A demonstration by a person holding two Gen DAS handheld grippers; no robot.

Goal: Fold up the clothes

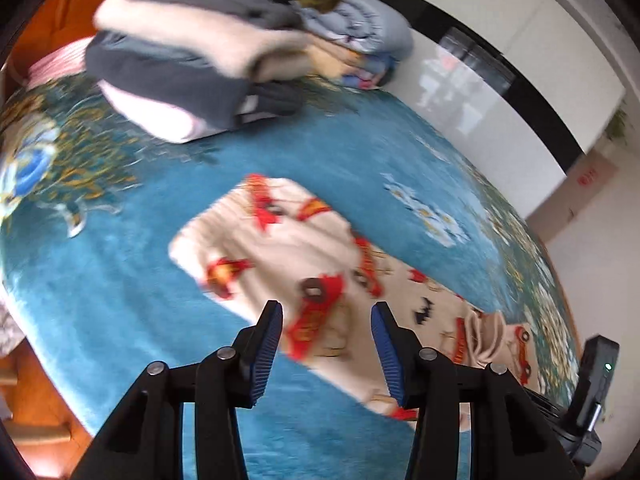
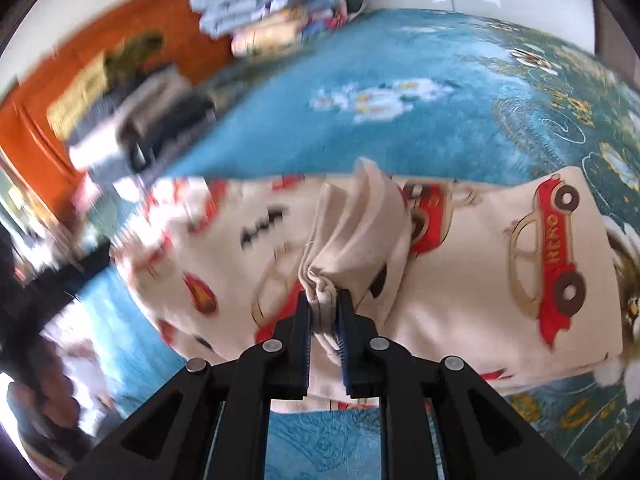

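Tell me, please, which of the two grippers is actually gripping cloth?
The right gripper: it pinches a bunched fold of the car-print garment; the left gripper is open, empty.

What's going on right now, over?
Left tongs open above car-print garment. Right tongs shut on a bunched fold of it. Folded pile sits well clear.

Surroundings: bed cover, headboard, wall and floor.
You see a teal floral bedspread (image 1: 120, 300) covering the bed, with white flower motifs (image 2: 372, 100) woven into it. An orange wooden headboard (image 2: 40, 92) stands behind it. A white wall with a black band (image 1: 520, 92) runs beside the bed. Wooden flooring (image 1: 36, 412) shows below its edge.
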